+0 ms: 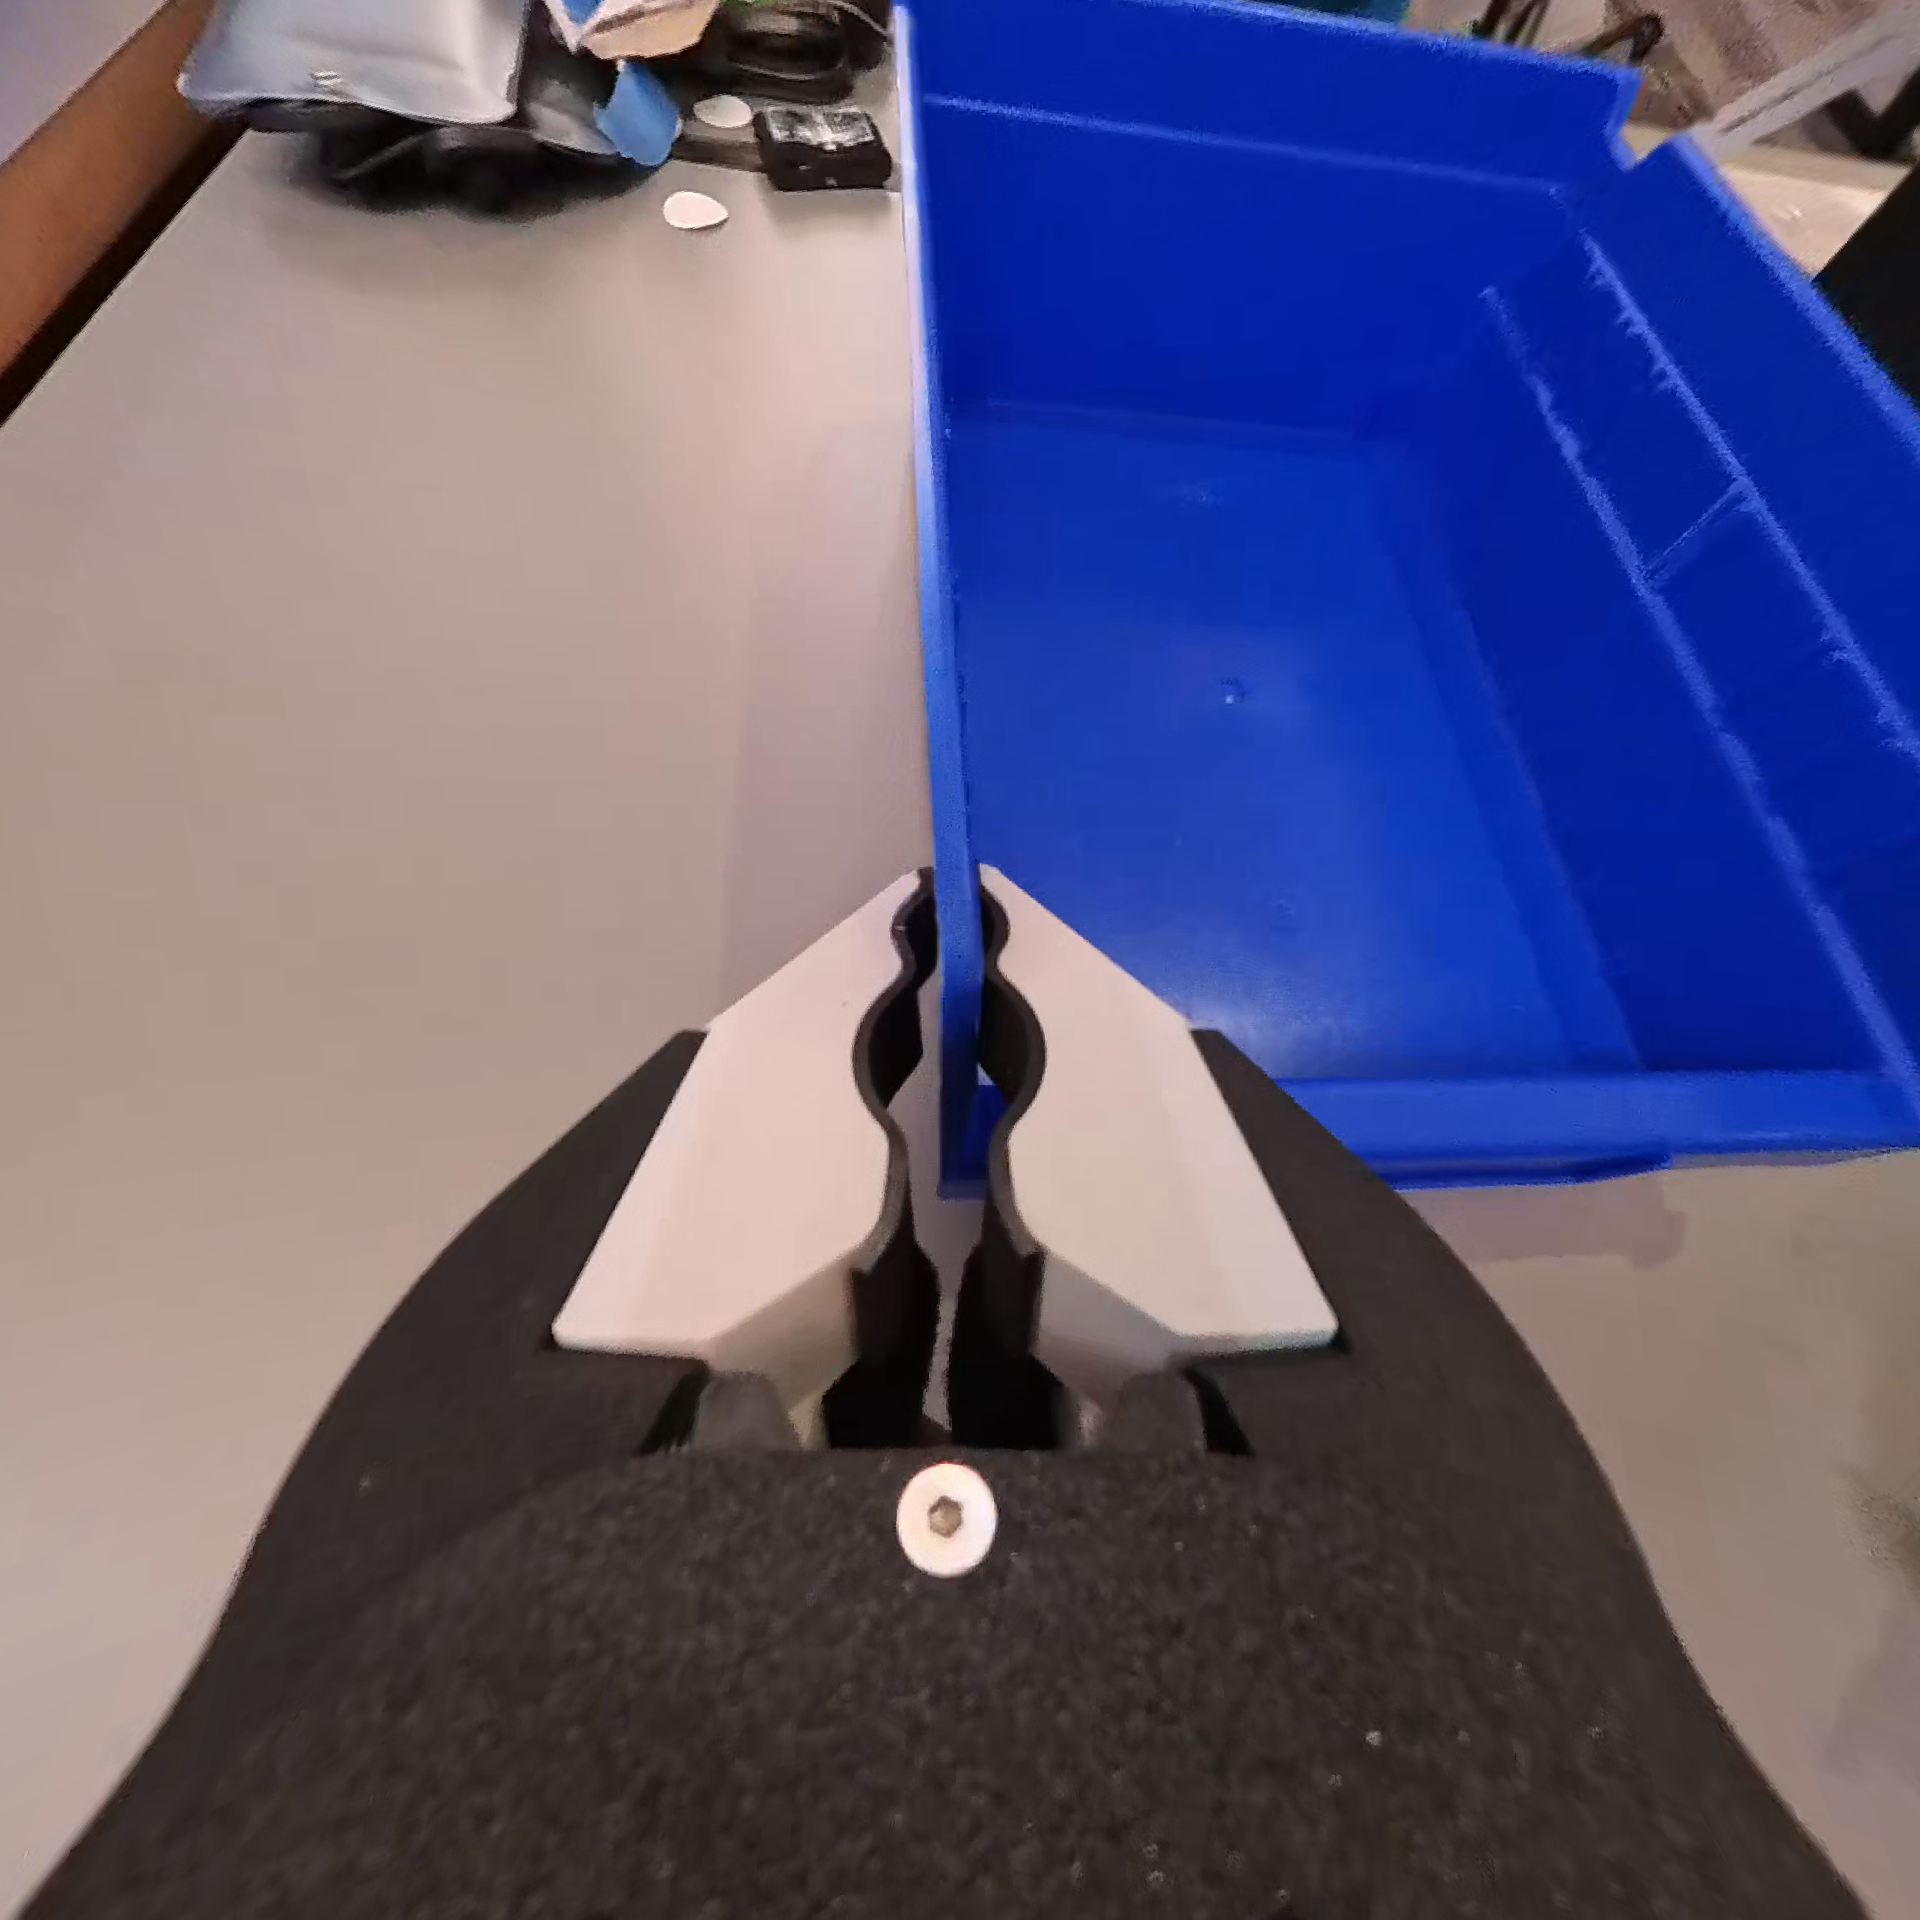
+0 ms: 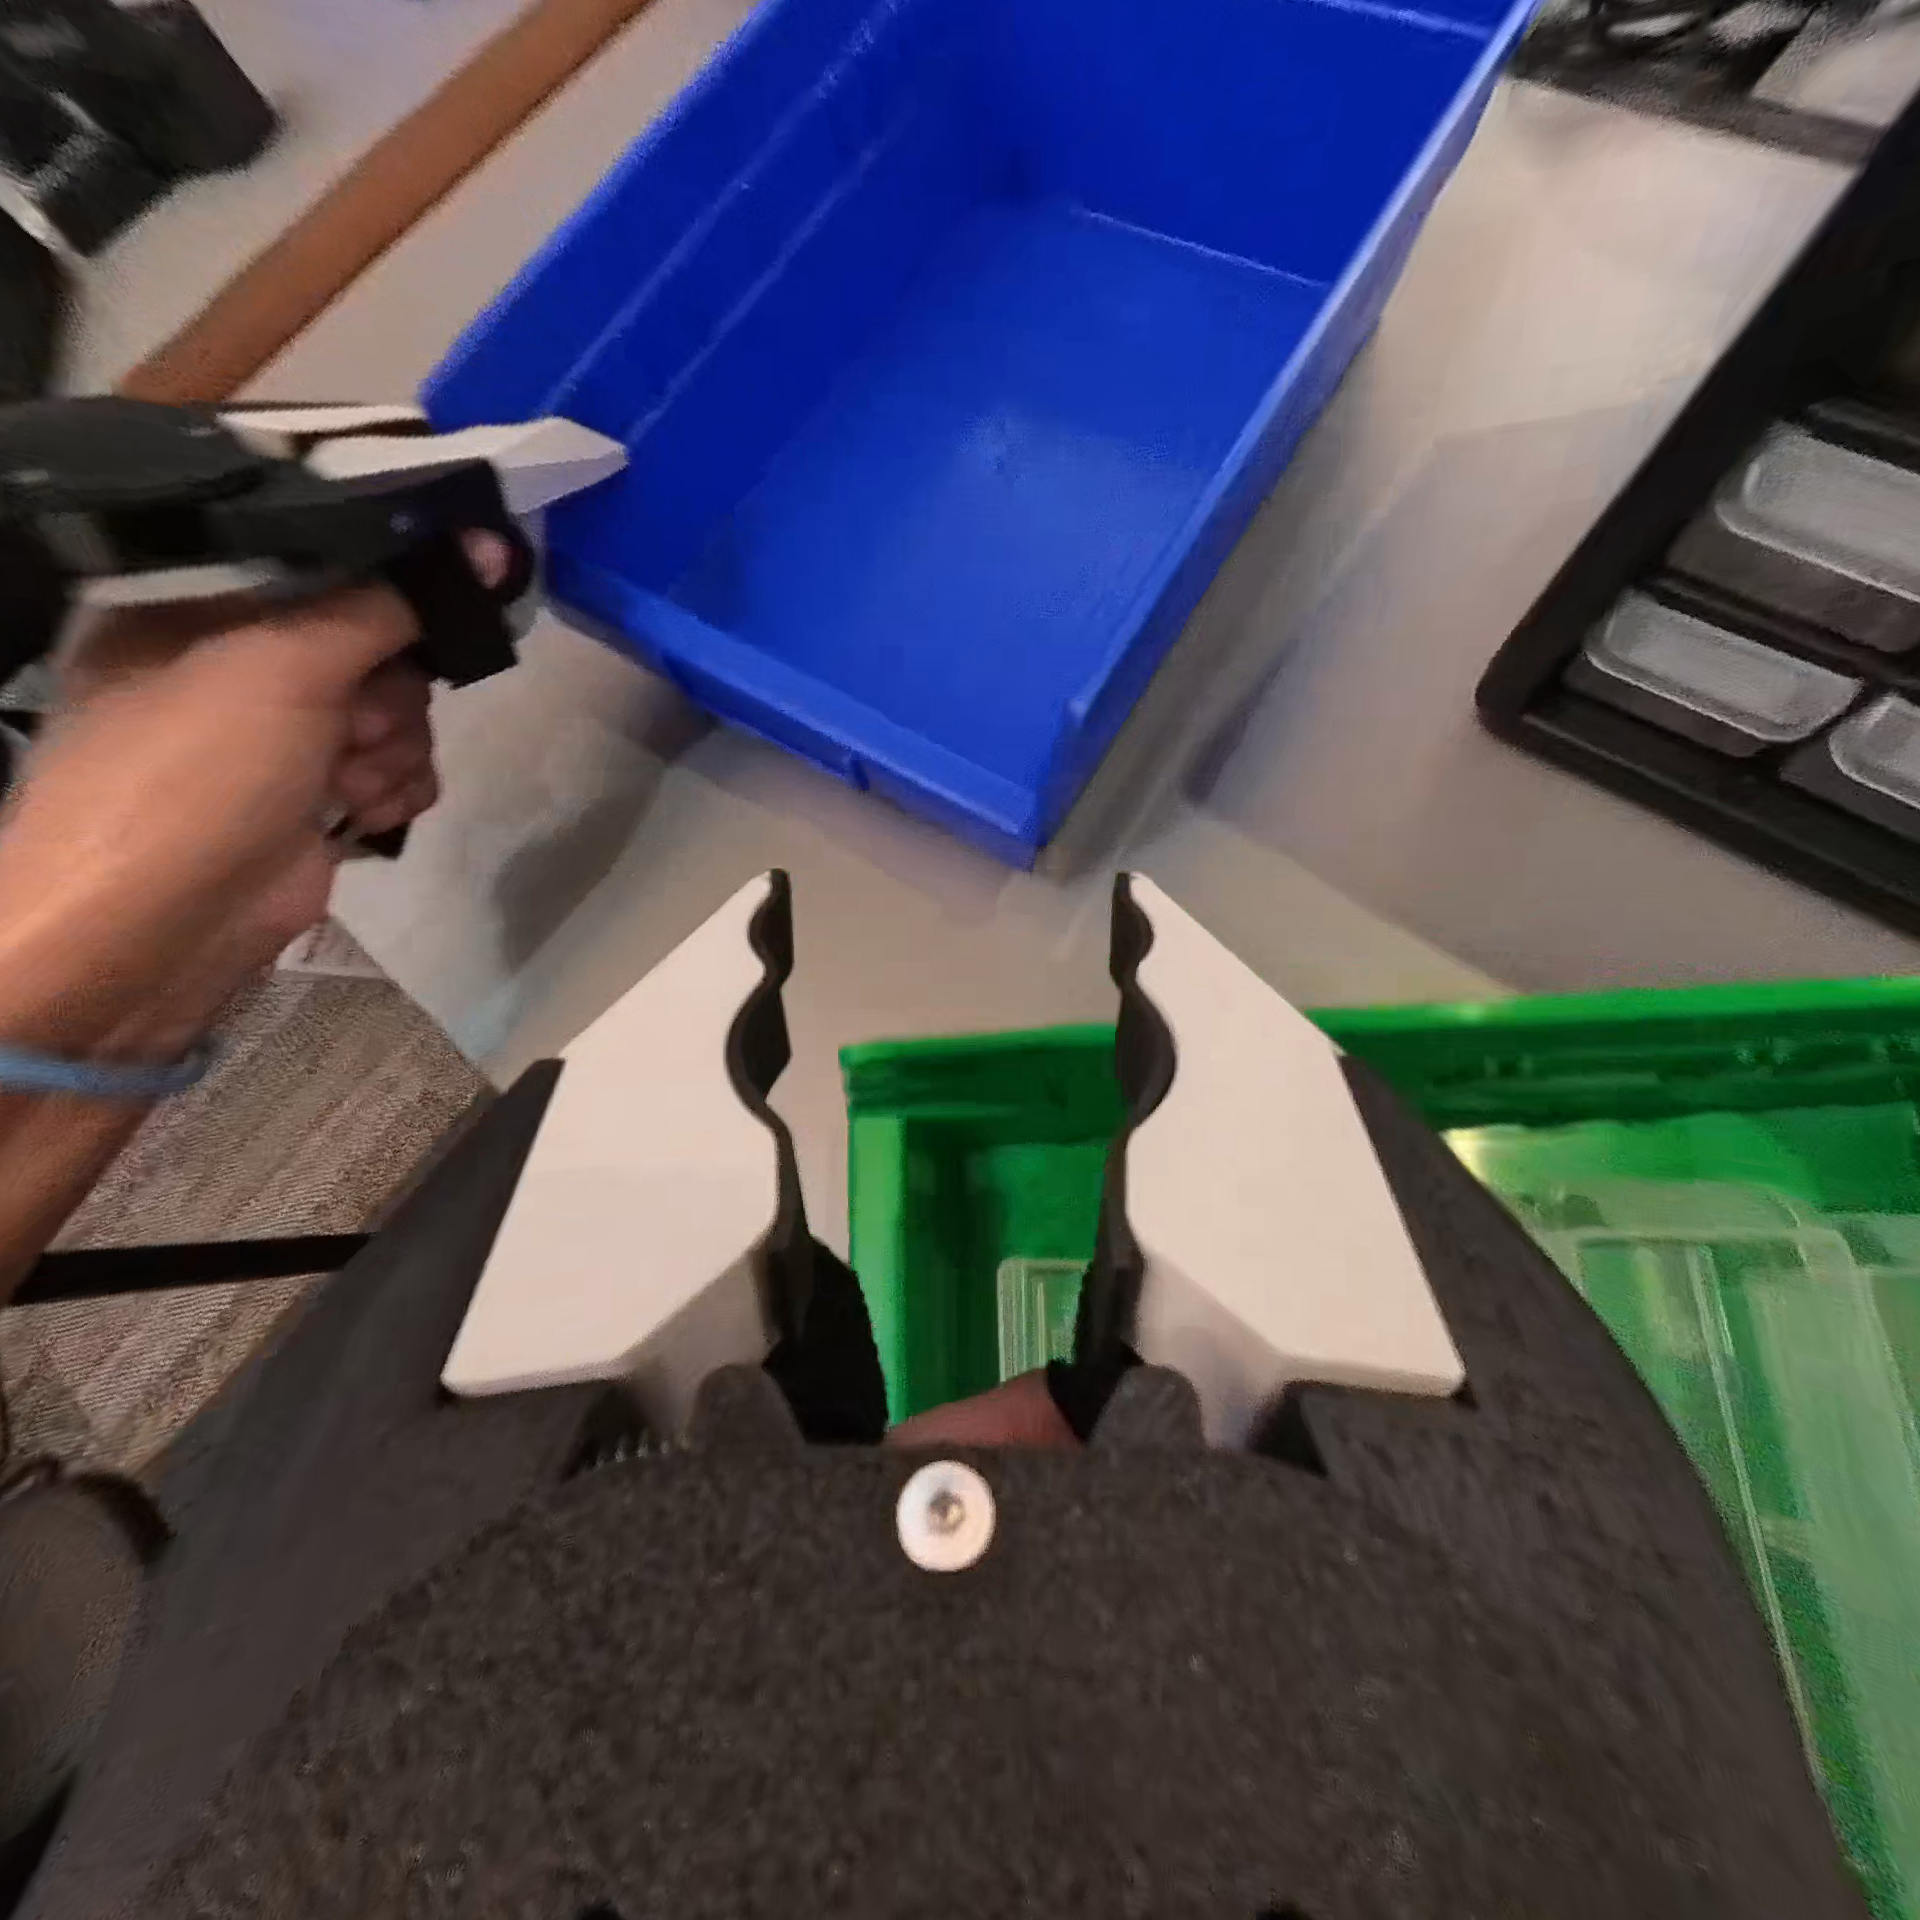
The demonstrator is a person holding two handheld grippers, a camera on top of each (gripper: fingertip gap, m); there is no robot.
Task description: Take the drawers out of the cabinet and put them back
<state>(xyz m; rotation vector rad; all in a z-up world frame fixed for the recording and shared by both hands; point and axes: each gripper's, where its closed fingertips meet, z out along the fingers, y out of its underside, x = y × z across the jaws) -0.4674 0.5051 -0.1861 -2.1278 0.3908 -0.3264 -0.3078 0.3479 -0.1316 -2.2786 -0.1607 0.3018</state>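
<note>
A blue plastic bin (image 1: 1299, 675) stands empty on the grey table. My left gripper (image 1: 956, 894) is shut on the bin's left side wall near its front corner. In the right wrist view the same blue bin (image 2: 935, 436) shows, with the left gripper (image 2: 540, 457) clamped on its corner and a hand holding it. My right gripper (image 2: 945, 894) is open and empty, above the table between the blue bin and a green bin (image 2: 1558, 1143). A black cabinet (image 2: 1558, 634) with several clear small drawers (image 2: 1714, 665) stands at the right.
The green bin holds clear plastic pieces (image 2: 1714, 1299). Bags and a small black device (image 1: 821, 145) lie at the table's far end, by a brown table edge (image 1: 94, 197). Carpet (image 2: 260, 1143) shows below the table's near edge.
</note>
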